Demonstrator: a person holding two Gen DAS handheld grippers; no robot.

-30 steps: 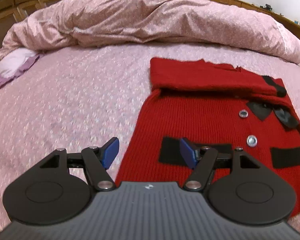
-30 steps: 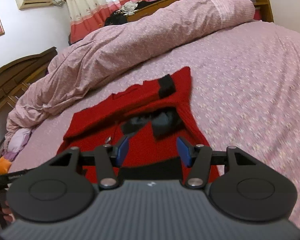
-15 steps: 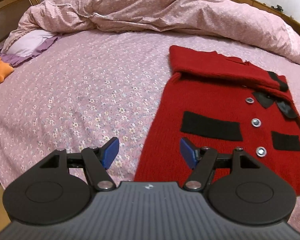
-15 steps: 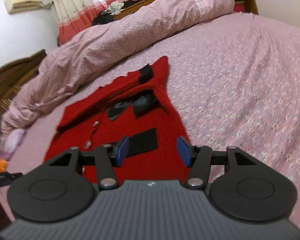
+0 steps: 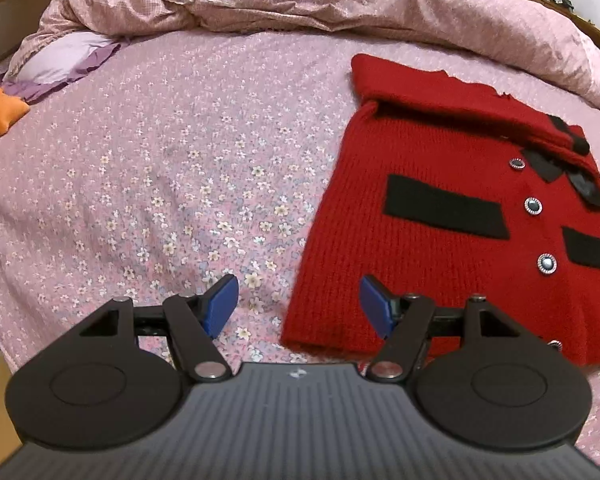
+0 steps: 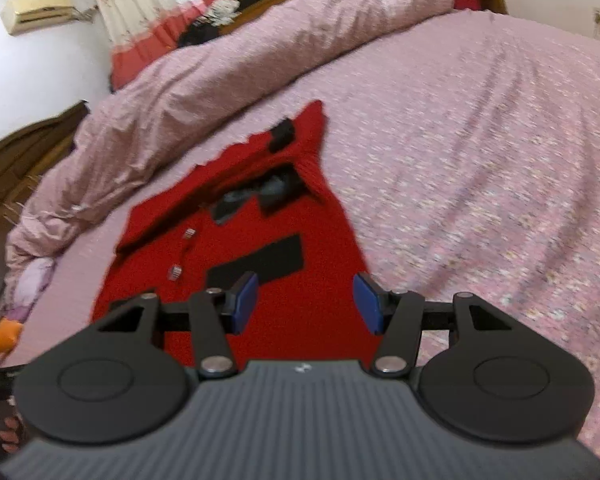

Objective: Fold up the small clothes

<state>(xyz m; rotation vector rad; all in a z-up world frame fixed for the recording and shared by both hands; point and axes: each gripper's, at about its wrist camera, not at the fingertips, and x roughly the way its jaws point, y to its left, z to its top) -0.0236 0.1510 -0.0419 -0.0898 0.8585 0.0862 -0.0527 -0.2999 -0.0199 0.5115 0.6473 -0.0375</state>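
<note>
A red knitted cardigan [image 5: 440,232] with black rectangular patches and round silver buttons lies flat on the bed [image 5: 160,160], which is covered by a pink sheet printed with small flowers. One sleeve is folded across the top of the cardigan, its black cuff lying near the black collar. Beyond the cardigan, a crumpled pink quilt [image 5: 300,4] is bunched along the far side of the bed. Far to the cardigan's left, at the bed's edge, sit a pale lilac pillow [image 5: 64,60] and an orange cushion [image 5: 0,116].

The left hand-held gripper [image 5: 298,307] hovers over the cardigan's near left hem corner, its blue pads set wide apart with nothing between them; one pad is over the sheet, the other over red knit. The right hand-held gripper [image 6: 306,303] hangs above the cardigan's near right edge, its jaws moderately apart and empty, red fabric visible through the gap. The right wrist view is blurred. Neither tool touches the cardigan.
</note>
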